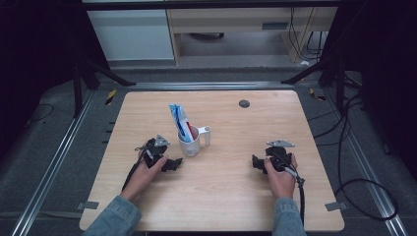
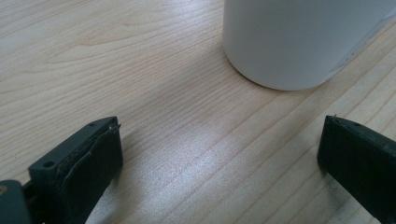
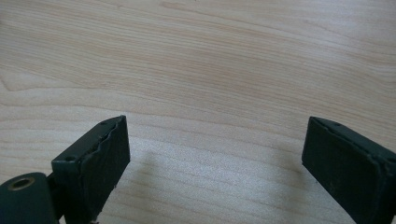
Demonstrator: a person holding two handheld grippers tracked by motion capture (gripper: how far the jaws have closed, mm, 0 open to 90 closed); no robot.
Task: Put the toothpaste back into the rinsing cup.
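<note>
Step in hand: you look to be at the approach — both grippers rest low on the table (image 1: pixel 231 196) with nothing held, and your left one is aimed at the white mug (image 1: pixel 189 142).

Left gripper (image 1: pixel 173 164): jaws spread wide and empty; in the left gripper view the mug's wall (image 2: pixel 299 42) stands just ahead, right of centre and not between the jaws.

Right gripper (image 1: pixel 255 163): jaws also wide apart and empty, above bare wood, well apart from the mug.

Where the mug is: upright near the table's middle, just beyond your left gripper and off to the left of your right one, its handle (image 1: pixel 206 135) turned toward your right side.

What is in it: a blue and white toothpaste tube (image 1: pixel 178 119) stands in the mug, leaning toward the far left and rising above the rim, with something red beside it — too small to name.

Next move, as a judgement: your left gripper is nearest, so swing it slightly right to centre the mug's wall or rim between the jaws before you squeeze. If you want the tube instead, come in from above.

Risk: the tall tube makes the mug top-heavy, so a sideways nudge could tip it.
</note>
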